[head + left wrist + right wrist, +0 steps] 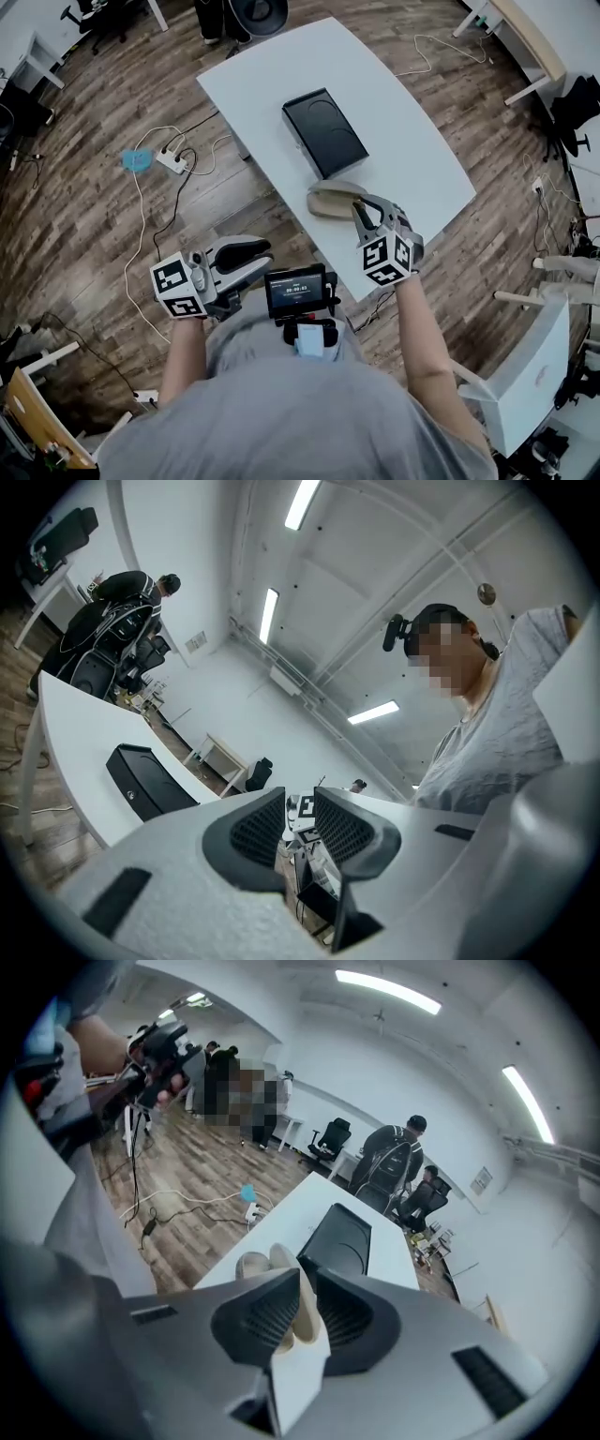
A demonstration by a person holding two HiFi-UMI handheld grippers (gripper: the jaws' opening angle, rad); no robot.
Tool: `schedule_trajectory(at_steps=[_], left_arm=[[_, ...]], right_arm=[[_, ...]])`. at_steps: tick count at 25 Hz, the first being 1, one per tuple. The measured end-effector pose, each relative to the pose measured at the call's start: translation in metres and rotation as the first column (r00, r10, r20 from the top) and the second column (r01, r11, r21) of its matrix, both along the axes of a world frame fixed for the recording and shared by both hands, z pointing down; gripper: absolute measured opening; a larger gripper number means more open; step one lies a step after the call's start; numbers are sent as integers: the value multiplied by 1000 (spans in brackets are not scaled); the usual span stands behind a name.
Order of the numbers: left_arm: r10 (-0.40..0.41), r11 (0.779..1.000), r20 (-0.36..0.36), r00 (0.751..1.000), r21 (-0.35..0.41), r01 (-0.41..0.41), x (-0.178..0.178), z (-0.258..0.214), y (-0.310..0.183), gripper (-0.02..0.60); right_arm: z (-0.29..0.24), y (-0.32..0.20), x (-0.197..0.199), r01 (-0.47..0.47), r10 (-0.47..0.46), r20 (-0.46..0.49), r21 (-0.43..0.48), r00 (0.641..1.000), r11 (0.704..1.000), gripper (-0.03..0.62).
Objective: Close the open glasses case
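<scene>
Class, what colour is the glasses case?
Beige glasses case, clearest in the head view.

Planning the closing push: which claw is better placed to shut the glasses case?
Right. The right claw has its jaws on the glasses case lid at the table edge; the left claw is held off the table, open and empty.
</scene>
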State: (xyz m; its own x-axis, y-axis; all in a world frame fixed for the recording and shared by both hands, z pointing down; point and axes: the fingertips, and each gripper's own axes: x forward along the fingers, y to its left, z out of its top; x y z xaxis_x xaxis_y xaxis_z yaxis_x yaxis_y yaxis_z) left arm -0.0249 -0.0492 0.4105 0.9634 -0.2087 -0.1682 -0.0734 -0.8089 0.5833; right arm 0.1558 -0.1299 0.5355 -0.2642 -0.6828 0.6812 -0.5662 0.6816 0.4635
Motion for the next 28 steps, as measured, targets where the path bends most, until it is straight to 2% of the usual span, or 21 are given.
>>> schedule_trajectory(at_steps=[3, 6, 9, 20, 28], left_arm=[[4, 1000, -5, 1000, -4, -4, 3, 2, -2, 87], [11, 1000, -13, 1000, -4, -12, 1, 3, -4, 87], [8, 1000, -22, 1000, -6, -8, -6, 4, -6, 87], [-17, 1000, -20, 1000, -25, 17, -11, 6, -5, 87], [-16, 1000, -16, 1000, -24, 16, -14, 8, 0, 87]], right_arm=[[23, -8, 4, 36, -36, -126, -6, 991, 999, 37], [46, -15, 3, 84, -89, -251, -30, 964, 996, 37], [66, -21, 0, 109, -129, -320, -80, 938, 991, 37], [91, -29, 12, 114, -161, -394, -140, 905, 984, 37], [91, -20, 12, 129, -168, -431, -118, 886, 985, 35]])
